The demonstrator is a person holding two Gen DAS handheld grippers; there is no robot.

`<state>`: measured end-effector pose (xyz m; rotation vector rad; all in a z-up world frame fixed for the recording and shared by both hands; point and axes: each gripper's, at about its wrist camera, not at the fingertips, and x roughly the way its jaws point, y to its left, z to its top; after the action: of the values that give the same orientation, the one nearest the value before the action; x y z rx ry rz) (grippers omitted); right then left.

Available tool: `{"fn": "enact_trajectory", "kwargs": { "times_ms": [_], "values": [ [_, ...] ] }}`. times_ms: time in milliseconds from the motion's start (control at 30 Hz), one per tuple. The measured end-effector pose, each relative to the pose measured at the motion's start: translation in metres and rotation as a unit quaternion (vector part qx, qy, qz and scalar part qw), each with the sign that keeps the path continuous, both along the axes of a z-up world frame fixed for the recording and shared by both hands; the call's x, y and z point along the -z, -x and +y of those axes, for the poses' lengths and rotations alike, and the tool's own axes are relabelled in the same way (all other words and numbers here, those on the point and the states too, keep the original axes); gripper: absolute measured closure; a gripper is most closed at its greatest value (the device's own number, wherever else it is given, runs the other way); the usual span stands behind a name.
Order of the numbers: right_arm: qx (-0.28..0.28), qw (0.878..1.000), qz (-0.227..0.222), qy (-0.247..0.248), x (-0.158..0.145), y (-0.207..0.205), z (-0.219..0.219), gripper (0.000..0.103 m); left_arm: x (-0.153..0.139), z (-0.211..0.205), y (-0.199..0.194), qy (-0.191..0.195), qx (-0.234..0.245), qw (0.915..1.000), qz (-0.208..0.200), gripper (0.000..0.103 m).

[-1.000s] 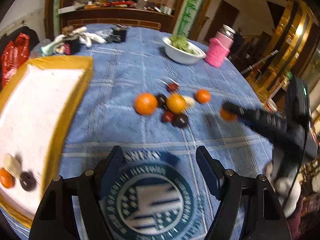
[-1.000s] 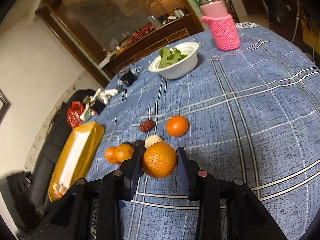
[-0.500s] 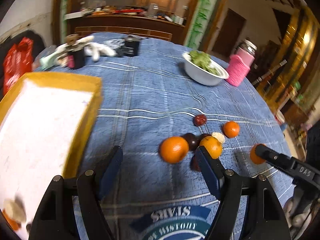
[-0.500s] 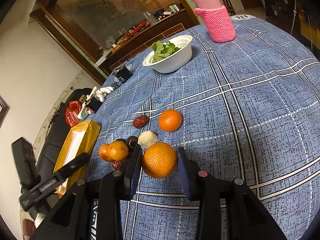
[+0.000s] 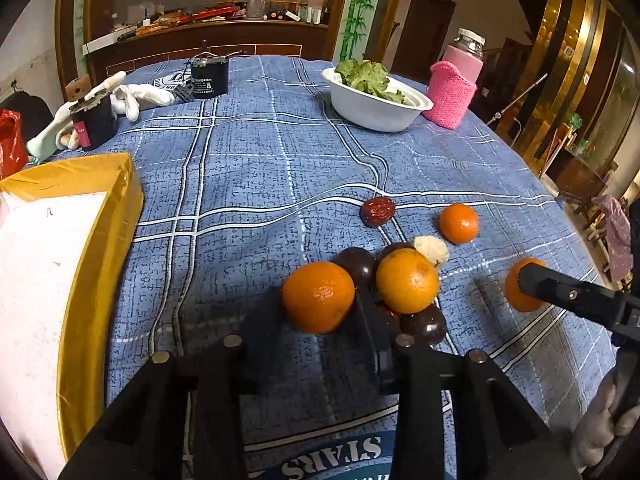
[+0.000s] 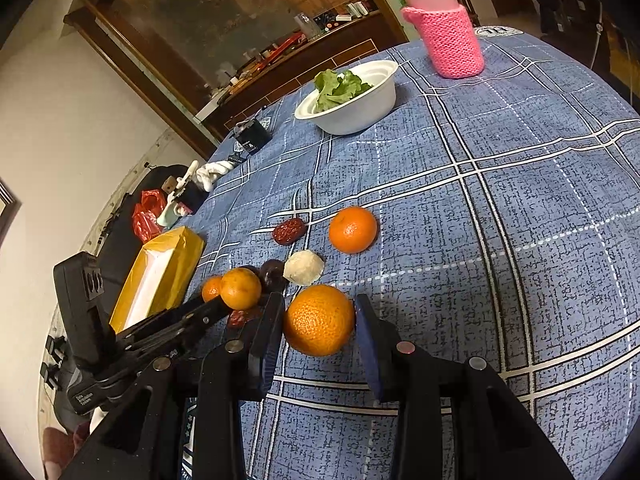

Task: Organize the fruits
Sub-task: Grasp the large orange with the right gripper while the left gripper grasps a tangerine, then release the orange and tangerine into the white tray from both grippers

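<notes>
Fruits lie in a cluster on the blue checked tablecloth. My left gripper [image 5: 318, 312] is closed around a large orange [image 5: 318, 297], fingers touching both sides. Right beside it sit a second orange [image 5: 407, 281], dark plums [image 5: 357, 265], a pale peeled fruit [image 5: 431, 250], a red date [image 5: 377, 211] and a small tangerine [image 5: 459, 223]. My right gripper [image 6: 318, 330] is shut on another orange [image 6: 319, 319], which also shows in the left wrist view [image 5: 516, 285]. The yellow-rimmed tray [image 5: 102, 216] stands at the left.
A white bowl of greens [image 5: 376, 108] and a pink-sleeved bottle [image 5: 454, 90] stand at the far right. A black jar [image 5: 209, 76], white gloves [image 5: 134, 94] and a small dark container [image 5: 94, 120] sit at the far left. The table edge falls away on the right.
My left gripper moved forward from the table's near edge to the fruit cluster and closed on the large orange. My right gripper kept its orange and barely moved.
</notes>
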<state>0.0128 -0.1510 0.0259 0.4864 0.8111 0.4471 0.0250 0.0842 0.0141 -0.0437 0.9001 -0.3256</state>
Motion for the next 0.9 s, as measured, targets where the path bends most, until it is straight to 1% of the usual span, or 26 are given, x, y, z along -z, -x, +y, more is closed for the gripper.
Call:
{"fn": "enact_trajectory", "kwargs": {
  "times_ms": [100,200,300,400,433,500,567,633,733,800,867,900],
  "values": [
    [0.000,1.000,0.001,0.000,0.001,0.000,0.000,0.064,-0.004,0.007,0.003,0.009,-0.015,0.9998,-0.001,0.070],
    [-0.006,1.000,-0.002,-0.005,0.001,-0.001,0.001,0.064,-0.016,0.019,0.015,0.029,-0.031,0.9990,-0.014,0.070],
    [-0.019,0.999,-0.003,-0.027,0.001,-0.002,0.001,0.064,-0.033,0.034,0.036,0.047,-0.045,0.9975,-0.029,0.070],
    [-0.037,0.997,0.001,-0.061,0.004,-0.003,-0.002,0.064,-0.050,0.058,0.058,0.064,-0.064,0.9949,-0.043,0.070],
    [-0.039,0.997,0.002,-0.062,0.005,-0.003,-0.001,0.064,-0.056,0.069,0.065,0.068,-0.074,0.9938,-0.048,0.070],
    [-0.038,0.998,-0.002,-0.053,0.004,0.000,-0.001,0.064,-0.066,0.091,0.076,0.069,-0.097,0.9912,-0.059,0.070],
    [-0.029,0.999,-0.009,-0.026,0.002,0.002,0.004,0.064,-0.072,0.118,0.085,0.066,-0.127,0.9875,-0.066,0.070],
    [-0.025,1.000,-0.008,-0.012,-0.001,0.005,0.008,0.064,-0.075,0.144,0.093,0.059,-0.156,0.9835,-0.070,0.070],
    [-0.036,0.999,-0.016,-0.003,-0.017,0.017,0.025,0.064,-0.070,0.181,0.096,0.054,-0.194,0.9773,-0.065,0.070],
    [-0.062,0.998,-0.030,0.012,-0.036,0.027,0.053,0.064,-0.064,0.200,0.093,0.060,-0.212,0.9739,-0.054,0.069],
    [-0.087,0.995,-0.037,0.023,-0.048,0.032,0.080,0.064,-0.058,0.214,0.090,0.067,-0.226,0.9708,-0.045,0.069],
    [-0.111,0.993,-0.040,0.030,-0.056,0.034,0.104,0.064,-0.055,0.222,0.090,0.069,-0.230,0.9697,-0.043,0.069]
  ]
}}
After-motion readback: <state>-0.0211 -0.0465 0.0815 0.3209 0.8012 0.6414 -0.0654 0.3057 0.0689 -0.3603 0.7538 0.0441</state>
